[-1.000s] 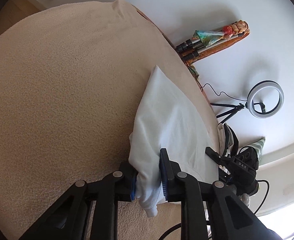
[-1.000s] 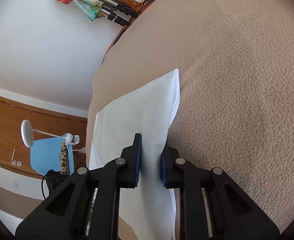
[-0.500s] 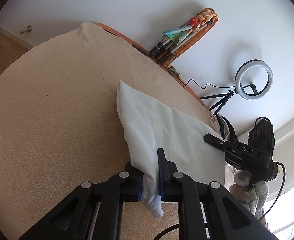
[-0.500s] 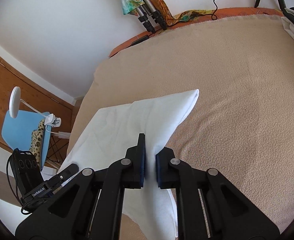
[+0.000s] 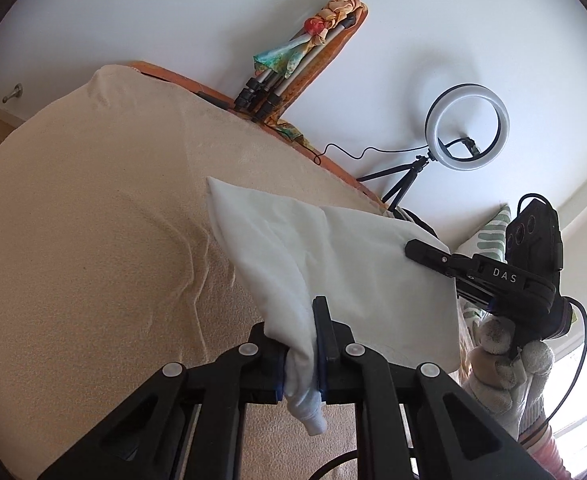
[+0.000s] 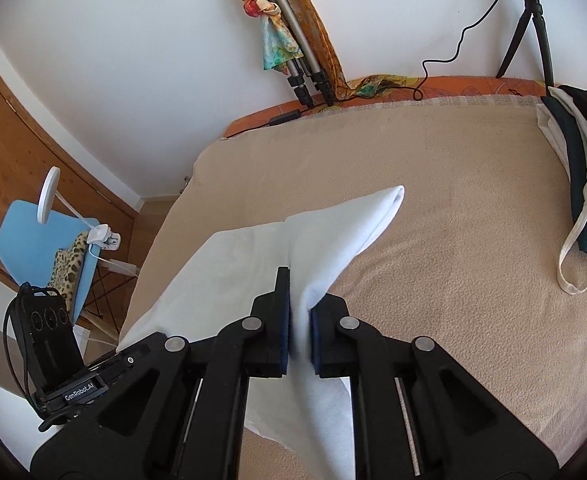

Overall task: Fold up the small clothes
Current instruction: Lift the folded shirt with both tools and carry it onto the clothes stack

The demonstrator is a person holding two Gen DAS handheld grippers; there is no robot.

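A white garment is lifted by its near edge above the beige bed cover, while its far corner still rests on the cover. My left gripper is shut on one bunched corner, and a cuff of cloth hangs below the jaws. In the right wrist view, my right gripper is shut on the same garment at the other near corner. The cloth stretches between the two grippers. Each view shows the other gripper's black finger clamped on the fabric edge.
A stack of dark and white clothes with a strap lies at the bed's right. A tripod draped in scarves leans on the wall, and a ring light stands nearby. A blue chair is beside the bed. A gloved hand holds the right gripper.
Both grippers have risen, carrying the garment's near edge up off the bed. Their jaws have tightened on the cloth, and both wrists have rolled.
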